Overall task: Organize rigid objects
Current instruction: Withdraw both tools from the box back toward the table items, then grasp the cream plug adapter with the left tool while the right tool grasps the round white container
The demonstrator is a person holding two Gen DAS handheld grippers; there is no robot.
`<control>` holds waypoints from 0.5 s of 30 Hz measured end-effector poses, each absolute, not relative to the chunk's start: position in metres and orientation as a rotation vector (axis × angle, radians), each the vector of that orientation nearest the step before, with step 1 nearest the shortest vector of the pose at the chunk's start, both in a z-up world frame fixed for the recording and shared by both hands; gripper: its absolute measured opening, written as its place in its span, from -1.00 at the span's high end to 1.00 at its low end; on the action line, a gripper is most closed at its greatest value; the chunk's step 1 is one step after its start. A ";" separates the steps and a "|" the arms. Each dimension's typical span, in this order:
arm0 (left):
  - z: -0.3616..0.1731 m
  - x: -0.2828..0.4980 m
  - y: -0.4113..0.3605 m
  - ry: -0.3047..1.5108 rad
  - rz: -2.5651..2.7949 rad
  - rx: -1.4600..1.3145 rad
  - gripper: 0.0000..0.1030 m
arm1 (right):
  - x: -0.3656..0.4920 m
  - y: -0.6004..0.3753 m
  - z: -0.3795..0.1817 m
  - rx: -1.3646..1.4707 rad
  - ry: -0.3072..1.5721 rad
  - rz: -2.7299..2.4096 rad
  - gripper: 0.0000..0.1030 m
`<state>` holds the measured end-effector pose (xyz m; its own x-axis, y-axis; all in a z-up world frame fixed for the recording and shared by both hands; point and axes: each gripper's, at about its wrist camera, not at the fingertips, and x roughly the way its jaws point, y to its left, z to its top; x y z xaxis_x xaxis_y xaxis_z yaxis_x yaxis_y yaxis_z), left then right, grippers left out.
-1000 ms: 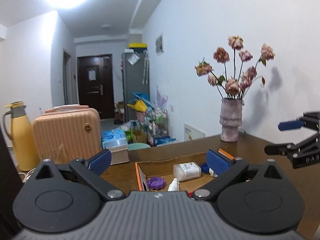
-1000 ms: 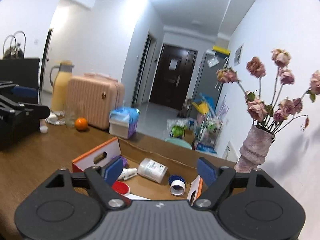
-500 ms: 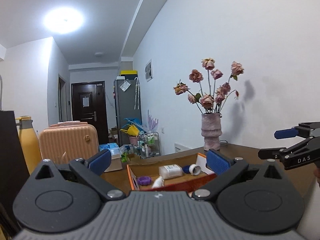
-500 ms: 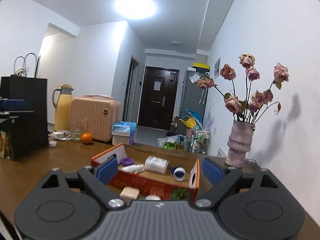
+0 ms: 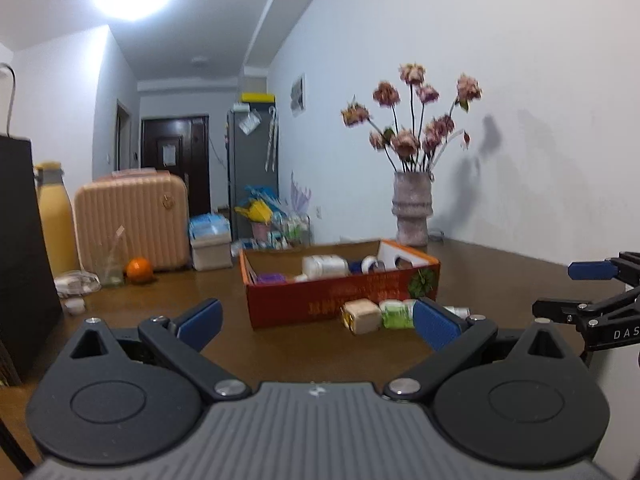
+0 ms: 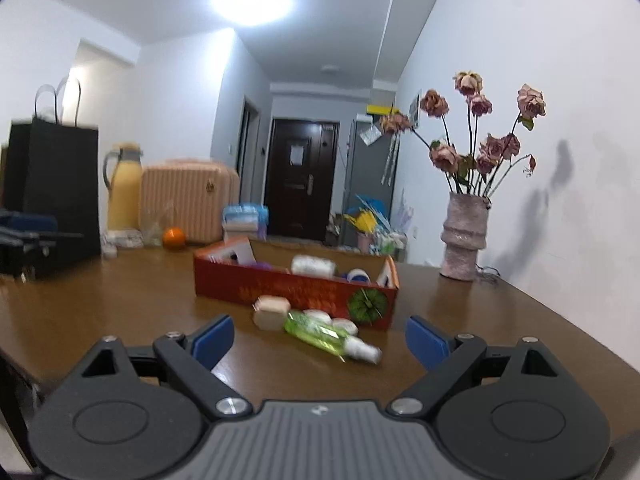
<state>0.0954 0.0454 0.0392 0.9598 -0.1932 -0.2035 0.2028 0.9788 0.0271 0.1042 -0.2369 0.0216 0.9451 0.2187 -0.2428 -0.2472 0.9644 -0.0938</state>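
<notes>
Landmark: red cardboard box [image 6: 294, 286] near the middle of the brown tabletop [image 6: 100, 308], long side facing both cameras.

Inside the box: a white bottle [image 6: 313, 266] lying on its side, a purple item [image 5: 270, 279] toward the box's left end, and a blue-and-white roll [image 6: 357, 276] toward its right end. Other contents are too blurred to tell.

In front of the box, on the tabletop: a small beige block [image 6: 271, 312] just beside the box's front wall, white round pieces [image 6: 320, 315] against the same wall, and a green bottle [image 6: 320, 333] lying on its side with its white cap [image 6: 362, 350] pointing away from the box, toward the right.

Right gripper [image 6: 319, 340]: fingers released and spread wide; they have just been opening, nothing between the blue pads [image 6: 212, 338]. It sits low over the tabletop, on the near side of the box, with the green bottle lying ahead of the gap.

Left gripper [image 5: 316, 322]: fingers likewise apart, nothing clamped. It is on the near side of the box; the beige block and green bottle show just beyond the pads.

Beyond the box: a vase [image 6: 464, 236] of dried roses to its right by the wall, an orange [image 6: 173, 238], a yellow jug [image 6: 125, 188] and a black bag [image 6: 52, 184] to its left, with a peach suitcase [image 5: 132, 222] behind them.
</notes>
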 end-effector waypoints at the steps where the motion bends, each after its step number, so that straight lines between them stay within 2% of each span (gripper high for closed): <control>1: 0.035 0.100 0.043 0.217 -0.200 0.052 -1.00 | 0.106 -0.238 0.020 -0.128 0.244 0.234 -0.80; 8: 0.006 0.137 0.028 0.335 -0.221 0.068 -1.00 | 0.140 -0.242 0.008 -0.111 0.306 0.232 -0.77; 15: 0.012 0.207 0.020 0.429 -0.211 0.007 -1.00 | 0.194 -0.251 0.009 -0.026 0.358 0.288 -0.73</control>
<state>0.2067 0.0199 0.0115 0.8881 -0.2016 -0.4132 0.2044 0.9782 -0.0379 0.1941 -0.2514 0.0091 0.8961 0.2736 -0.3495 -0.2828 0.9588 0.0254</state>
